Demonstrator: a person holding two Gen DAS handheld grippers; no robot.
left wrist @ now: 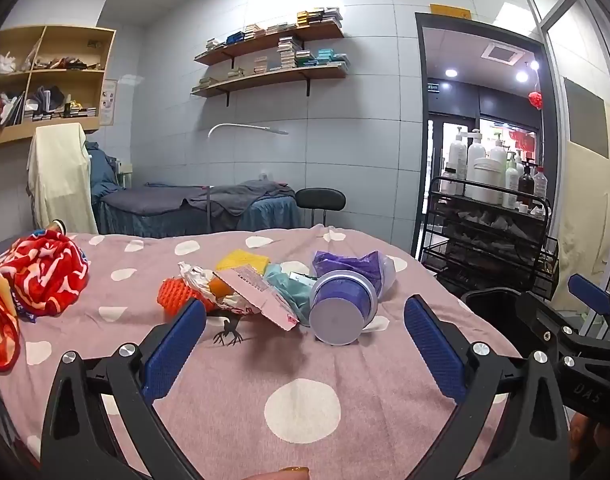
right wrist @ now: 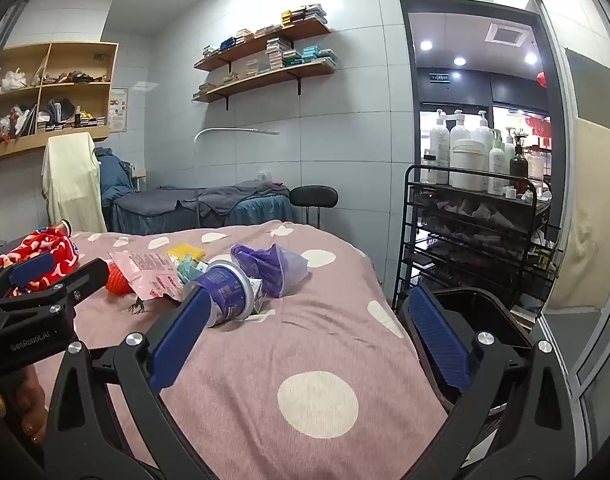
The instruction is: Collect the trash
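Observation:
A pile of trash lies on the pink polka-dot bed [left wrist: 225,392]: a purple paper cup [left wrist: 341,308] on its side, a crumpled purple bag [left wrist: 353,266], a pink packet [left wrist: 257,294], a teal wrapper [left wrist: 289,284], a yellow sponge [left wrist: 243,260] and orange netting [left wrist: 177,294]. My left gripper [left wrist: 305,336] is open and empty, just short of the cup. My right gripper [right wrist: 309,320] is open and empty; the cup [right wrist: 225,292] lies by its left finger. A black bin [right wrist: 473,320] stands beside the bed, behind the right finger; it also shows in the left wrist view [left wrist: 493,300].
A red patterned cloth [left wrist: 37,280] lies at the bed's left. A black trolley [right wrist: 477,232] with white bottles stands right of the bed by the doorway. A second bed [left wrist: 197,208] and a stool [left wrist: 321,200] stand behind.

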